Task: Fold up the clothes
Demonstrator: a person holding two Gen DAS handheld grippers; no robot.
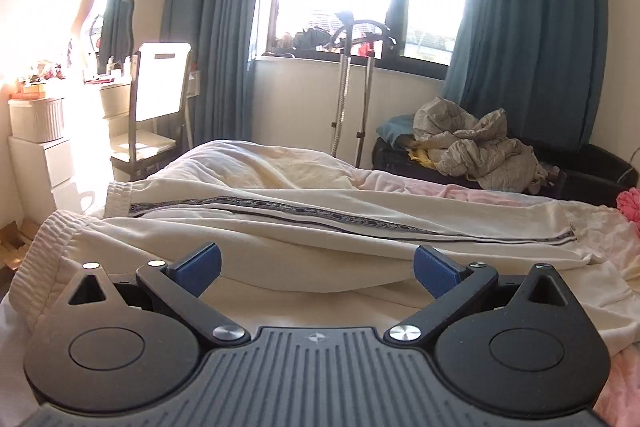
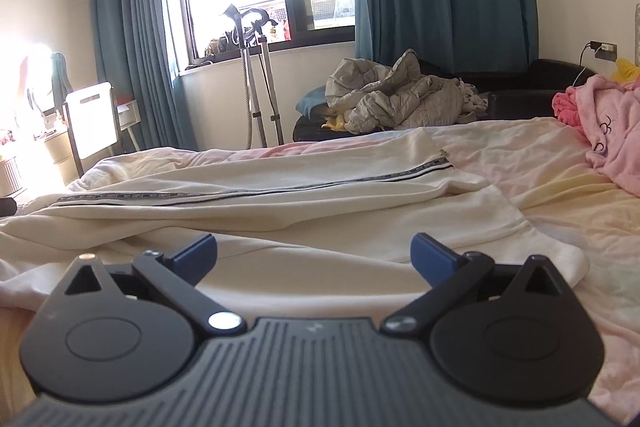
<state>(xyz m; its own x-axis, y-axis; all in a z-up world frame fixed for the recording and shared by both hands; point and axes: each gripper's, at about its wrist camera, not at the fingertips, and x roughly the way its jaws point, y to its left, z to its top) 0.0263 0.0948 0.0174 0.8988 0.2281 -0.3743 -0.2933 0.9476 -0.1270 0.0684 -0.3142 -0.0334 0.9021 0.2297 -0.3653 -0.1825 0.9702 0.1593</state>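
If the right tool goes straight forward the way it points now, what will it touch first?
Most likely the cream trousers spread on the bed. The right tool is open, holds nothing and points slightly down at the cloth just ahead. How far away the cloth lies is hard to judge.

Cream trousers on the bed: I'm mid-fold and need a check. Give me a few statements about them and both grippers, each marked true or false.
1. The left gripper is clamped on the waistband. False: its jaws stand apart, holding nothing.
2. The right gripper is open and empty. True.
3. The cream trousers lie stretched across the bed. True.
4. A dark stripe runs along one leg. True.
5. The pink garment covers the trousers. False: it lies apart, off to the right.
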